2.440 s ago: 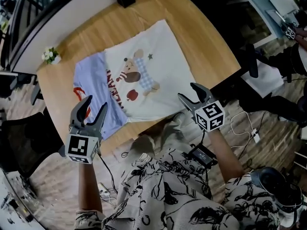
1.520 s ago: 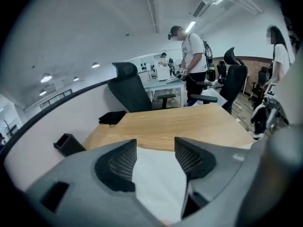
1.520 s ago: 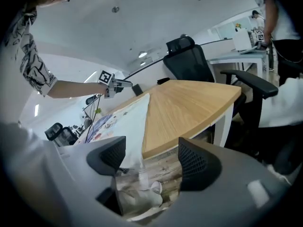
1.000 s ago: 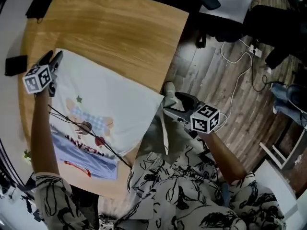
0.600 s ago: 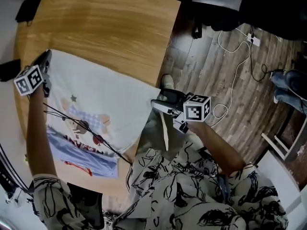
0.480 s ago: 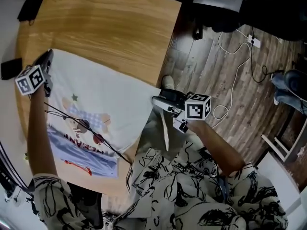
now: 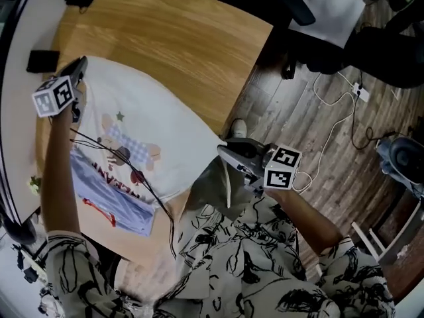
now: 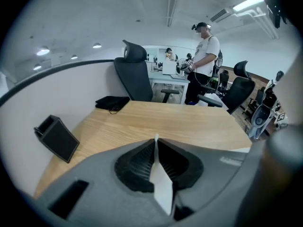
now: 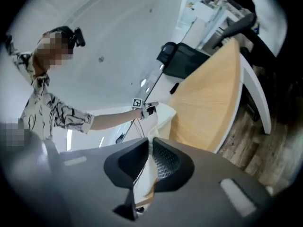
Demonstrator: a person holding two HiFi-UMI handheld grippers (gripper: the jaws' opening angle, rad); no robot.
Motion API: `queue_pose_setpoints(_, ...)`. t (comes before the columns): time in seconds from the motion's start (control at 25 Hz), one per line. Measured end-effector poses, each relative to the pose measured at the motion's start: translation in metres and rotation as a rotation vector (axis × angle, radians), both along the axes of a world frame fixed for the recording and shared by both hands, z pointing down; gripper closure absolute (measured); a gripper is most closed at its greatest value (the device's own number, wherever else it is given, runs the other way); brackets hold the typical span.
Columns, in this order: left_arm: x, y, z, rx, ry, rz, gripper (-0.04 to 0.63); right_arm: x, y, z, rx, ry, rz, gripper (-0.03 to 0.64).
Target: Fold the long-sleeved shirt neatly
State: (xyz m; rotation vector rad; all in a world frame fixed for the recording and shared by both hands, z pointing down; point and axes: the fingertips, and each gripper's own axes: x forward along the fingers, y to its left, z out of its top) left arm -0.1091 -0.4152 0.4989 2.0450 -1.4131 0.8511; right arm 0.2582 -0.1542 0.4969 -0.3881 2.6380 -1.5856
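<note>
Two grips | left gripper [image 7: 80, 65]: pinching shirt [image 7: 165, 144], table's [image 7: 185, 38] left edge | right gripper [image 7: 224, 152]: jaws just closed onto shirt, right edge

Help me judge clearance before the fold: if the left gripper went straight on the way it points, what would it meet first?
Probably the bare wooden tabletop: the left gripper, shut on the shirt, aims down across it. The black chair stands beyond, though depth is unclear.

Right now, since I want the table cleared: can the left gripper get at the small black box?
Not as things stand, probably. The black box sits close to the left gripper, nothing between them, but its jaws are clamped on the shirt, so it must let go first.
</note>
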Motion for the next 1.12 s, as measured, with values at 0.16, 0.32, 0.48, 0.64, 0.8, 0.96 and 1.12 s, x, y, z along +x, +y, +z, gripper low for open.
queue_pose_setpoints(0.16,-0.022,0.032,-0.051,0.045,-0.033,-0.039,0.575,-0.020,0.018,-0.049,0.177,0.039,-0.159,0.583)
queue_pose_setpoints(0.32,-0.042,0.071,-0.092,0.086,-0.058,-0.080,0.575,-0.031,0.029,-0.080,0.283,0.089,-0.238,0.583)
queue_pose_setpoints(0.48,-0.072,0.120,-0.122,0.138,-0.032,-0.159,0.575,-0.042,0.044,-0.106,0.375,0.090,-0.292,0.583)
queue_pose_setpoints(0.64,-0.111,0.160,-0.140,0.147,-0.024,-0.203,0.575,-0.053,0.072,-0.129,0.437,0.093,-0.335,0.583)
queue_pose_setpoints(0.8,-0.150,0.190,-0.152,0.214,0.074,-0.277,0.575,-0.068,0.111,-0.142,0.530,0.113,-0.376,0.583)
queue_pose_setpoints(0.96,-0.178,0.212,-0.153,0.237,0.077,-0.267,0.575,-0.099,0.152,-0.148,0.534,0.112,-0.402,0.584)
queue_pose_setpoints(1.12,-0.207,0.240,-0.160,0.249,0.104,-0.268,0.575,-0.141,0.200,-0.156,0.568,0.101,-0.455,0.584)
